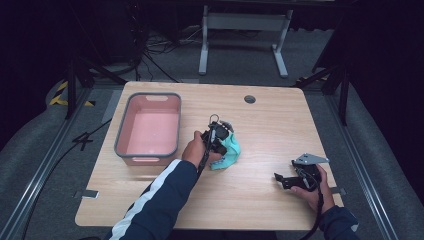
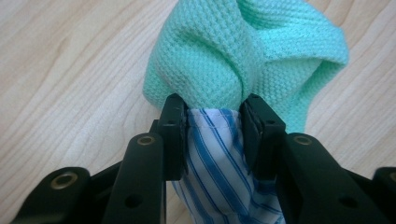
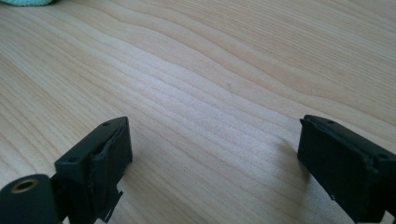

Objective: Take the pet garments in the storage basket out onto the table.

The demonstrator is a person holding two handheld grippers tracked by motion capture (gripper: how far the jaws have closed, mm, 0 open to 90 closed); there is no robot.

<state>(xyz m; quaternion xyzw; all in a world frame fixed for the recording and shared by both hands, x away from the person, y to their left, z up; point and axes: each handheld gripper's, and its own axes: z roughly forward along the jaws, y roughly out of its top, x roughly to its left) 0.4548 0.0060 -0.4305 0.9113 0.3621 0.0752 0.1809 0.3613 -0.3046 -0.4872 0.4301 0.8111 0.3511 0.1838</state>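
A mint-green knitted cloth (image 1: 232,153) lies bunched near the middle of the wooden table (image 1: 270,130). My left gripper (image 1: 222,145) is down at it, held by a hand in a dark sleeve with white stripes. In the left gripper view the jaws (image 2: 212,105) are shut on a white cloth with blue stripes (image 2: 217,154), which fills the gap between the pads, and the mint cloth (image 2: 233,51) bulges just past the tips. My right gripper (image 1: 281,181) rests low at the table's right front, open over bare wood (image 3: 212,140). A sliver of the mint cloth (image 3: 23,2) shows far off.
A pink tub with a grey rim (image 1: 120,132) stands at the table's left, nothing visible inside it. A round cable hole (image 1: 249,99) sits near the far edge. Behind the table are a white frame's legs (image 1: 204,45) and cables on the floor.
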